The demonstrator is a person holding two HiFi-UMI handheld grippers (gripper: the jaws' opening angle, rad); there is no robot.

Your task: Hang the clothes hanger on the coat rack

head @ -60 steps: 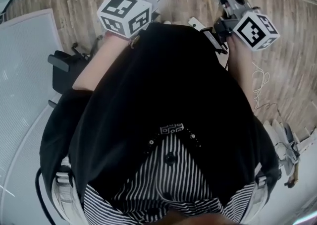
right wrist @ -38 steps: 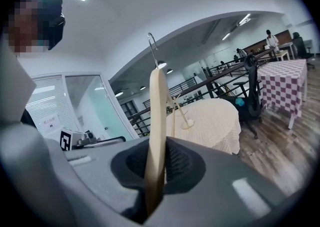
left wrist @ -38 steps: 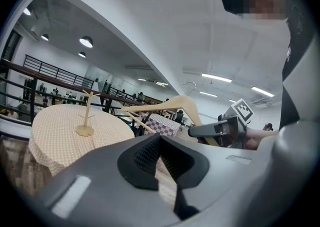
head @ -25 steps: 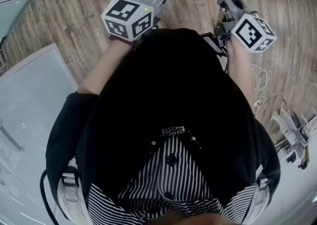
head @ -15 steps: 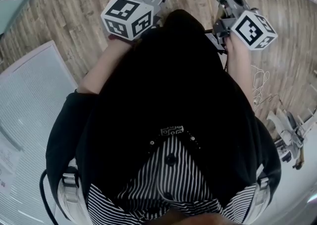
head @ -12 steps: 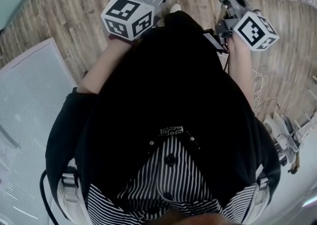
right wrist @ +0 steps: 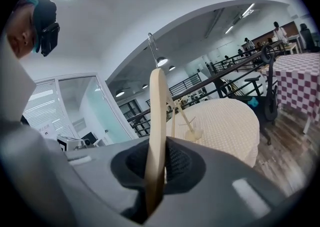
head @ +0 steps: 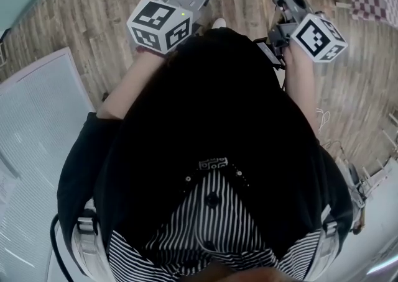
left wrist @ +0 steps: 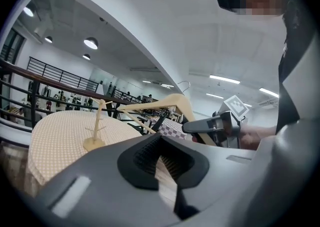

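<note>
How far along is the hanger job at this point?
Done: pale wooden clothes hanger picked up. In hand: right tool clamped on it, left tool apparently gripping it too. Left: hooking it on the small wooden coat rack, standing bare on the beige-clothed round table.

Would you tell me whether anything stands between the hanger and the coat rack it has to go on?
Nothing visible does. The hanger is clamped in the jaws of the right gripper, and the coat rack stands on the round table ahead, with only open air between them.
</note>
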